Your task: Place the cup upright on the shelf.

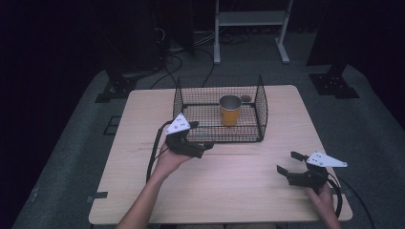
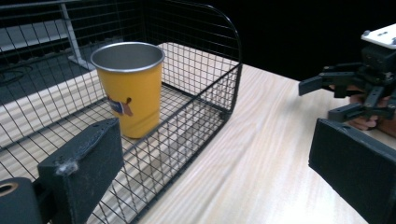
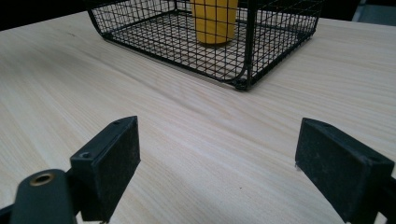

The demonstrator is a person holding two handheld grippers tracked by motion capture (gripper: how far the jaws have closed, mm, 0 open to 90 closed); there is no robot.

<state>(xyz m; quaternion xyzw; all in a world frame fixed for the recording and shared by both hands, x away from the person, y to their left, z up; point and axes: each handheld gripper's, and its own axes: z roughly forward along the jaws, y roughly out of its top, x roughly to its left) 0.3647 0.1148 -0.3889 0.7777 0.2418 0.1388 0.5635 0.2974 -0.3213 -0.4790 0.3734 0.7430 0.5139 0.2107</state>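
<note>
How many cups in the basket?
1. A yellow cup stands upright inside the wire basket, toward its middle; the mesh hides nothing else.

Dim room, dark walls. Light wood table (image 1: 248,191) on grey carpet floor (image 1: 71,157). White metal frame (image 1: 250,19) stands beyond the table. Black cables (image 1: 176,59) trail across the floor; black stand bases (image 1: 334,83) either side.

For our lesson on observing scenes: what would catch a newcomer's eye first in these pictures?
The yellow cup with a metal rim stands upright inside the black wire basket at the far middle of the wooden table. The left gripper hangs open at the basket's near left corner, while the right gripper waits open near the table's right edge.
</note>
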